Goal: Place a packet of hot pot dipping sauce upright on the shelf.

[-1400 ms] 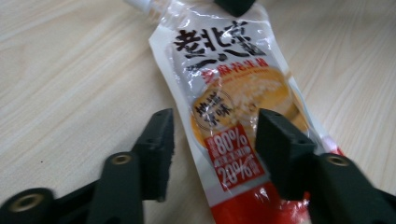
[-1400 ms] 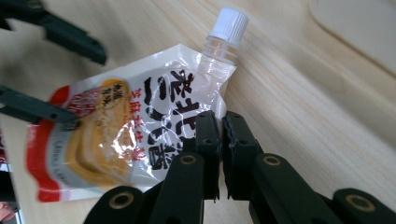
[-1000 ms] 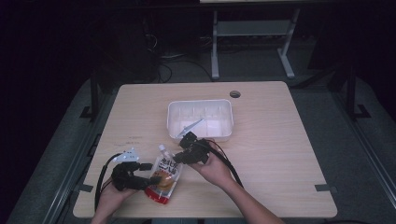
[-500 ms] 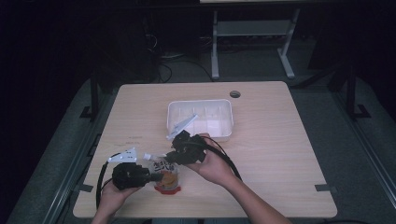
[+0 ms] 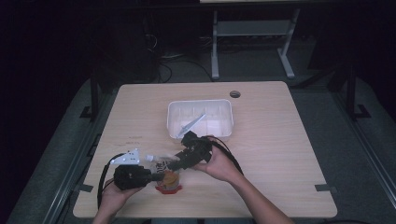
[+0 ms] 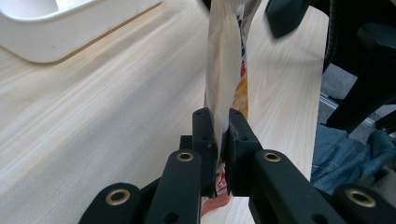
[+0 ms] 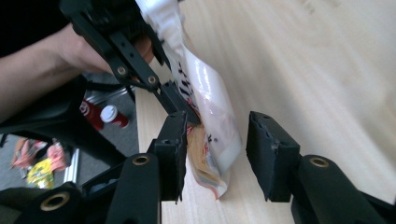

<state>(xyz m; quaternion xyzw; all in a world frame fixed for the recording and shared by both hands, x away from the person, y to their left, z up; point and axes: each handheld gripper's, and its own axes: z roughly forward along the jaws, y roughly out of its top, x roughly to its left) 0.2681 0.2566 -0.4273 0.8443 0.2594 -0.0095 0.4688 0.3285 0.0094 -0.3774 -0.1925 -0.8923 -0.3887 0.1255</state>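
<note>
Looking down in the high view, a glossy white-and-orange plastic snack pouch (image 5: 169,173) is seen at the lower left of the frame, near the table's front edge, between the left gripper (image 5: 152,176) and the right gripper (image 5: 180,163); a shallow white plastic tray (image 5: 201,105) sits above them at centre.

In the left gripper view, the pouch (image 6: 229,65) is held clamped by one edge between the closed jaws, its long axis running up the frame and away from the gripper.

In the right gripper view, the jaws stand apart, with the pouch (image 7: 205,116) between them, nearer the left jaw and unpinched. The pouch's lower end rests on the pale wooden table (image 7: 327,60); that jaw gap cannot be judged from above.
</note>
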